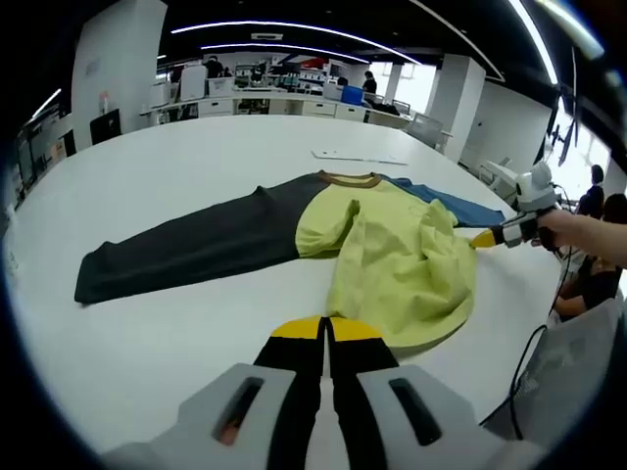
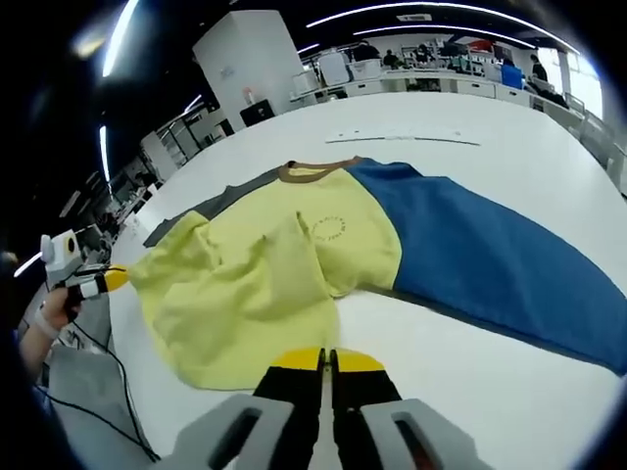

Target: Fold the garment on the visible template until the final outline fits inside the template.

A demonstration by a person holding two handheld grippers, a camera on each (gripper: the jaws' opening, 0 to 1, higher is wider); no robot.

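Note:
A sweatshirt [image 1: 392,255] with a yellow body, a brown collar [image 1: 351,179], a dark grey sleeve [image 1: 186,245] and a blue sleeve [image 2: 490,264] lies on the white table [image 1: 176,343]. Both sleeves are spread flat; the yellow body [image 2: 265,284] is rumpled and bunched. My left gripper [image 1: 326,328] is shut at the hem's edge, and the right gripper view shows the left gripper [image 2: 113,279] pulling a hem corner to a point. My right gripper [image 2: 326,360] is shut at the other hem corner; in the left gripper view the right gripper [image 1: 485,238] touches the fabric's edge.
A thin white strip [image 1: 358,157] lies on the table beyond the collar. The table's edge runs close behind both grippers, with cables [image 2: 88,392] hanging below it. Desks [image 1: 294,103] and seated people [image 1: 598,264] fill the background.

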